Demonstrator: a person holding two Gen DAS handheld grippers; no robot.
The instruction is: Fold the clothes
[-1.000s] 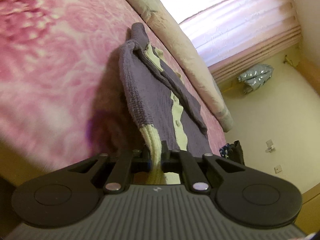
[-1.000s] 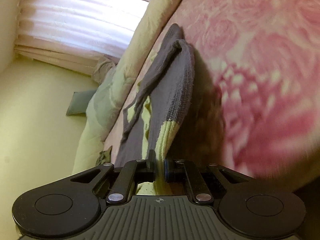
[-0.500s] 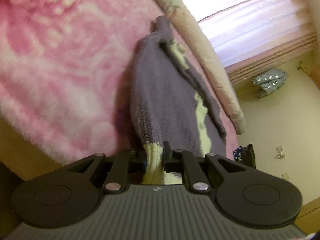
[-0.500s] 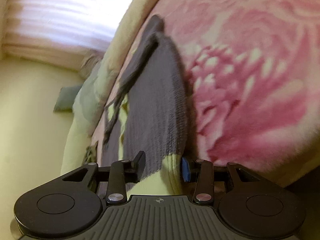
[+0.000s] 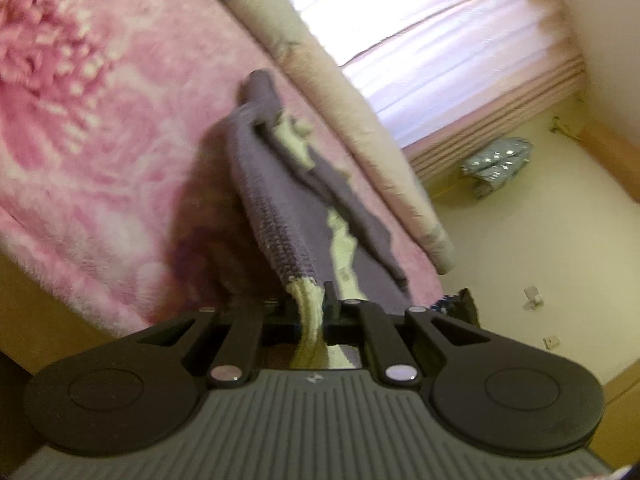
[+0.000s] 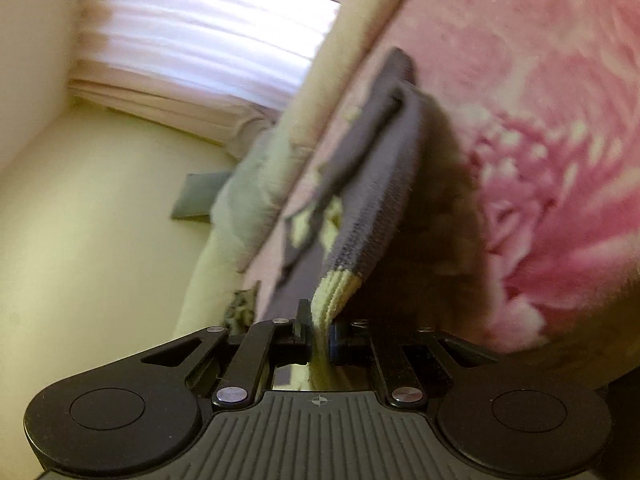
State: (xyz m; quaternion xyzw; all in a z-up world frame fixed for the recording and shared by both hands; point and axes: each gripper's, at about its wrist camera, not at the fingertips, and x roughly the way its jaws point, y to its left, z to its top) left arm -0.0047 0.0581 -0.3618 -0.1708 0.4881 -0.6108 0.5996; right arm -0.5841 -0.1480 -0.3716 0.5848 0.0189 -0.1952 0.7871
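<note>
A grey-purple knitted sweater [image 5: 276,200] with pale yellow trim is lifted off a pink flowered blanket [image 5: 88,128] on the bed. My left gripper [image 5: 310,312] is shut on its yellow ribbed hem, which bunches between the jaws. In the right wrist view the same sweater [image 6: 380,184] stretches away over the blanket [image 6: 540,120], and my right gripper [image 6: 319,330] is shut on the yellow hem at the other corner. A loose grey sleeve hangs across the sweater's yellow front. The far end of the sweater rests on the blanket.
A beige rolled quilt [image 5: 332,92] lies along the bed's far edge under a bright curtained window [image 5: 432,40]. On the cream floor lie a silver bag [image 5: 496,164] and a grey cushion [image 6: 196,196]. The bed's near edge drops away close to both grippers.
Half a second ago the right jaws stood apart around the hem; now they are shut on it. Both grippers dipped toward the blanket and came back up, so the sweater hangs raised again.
</note>
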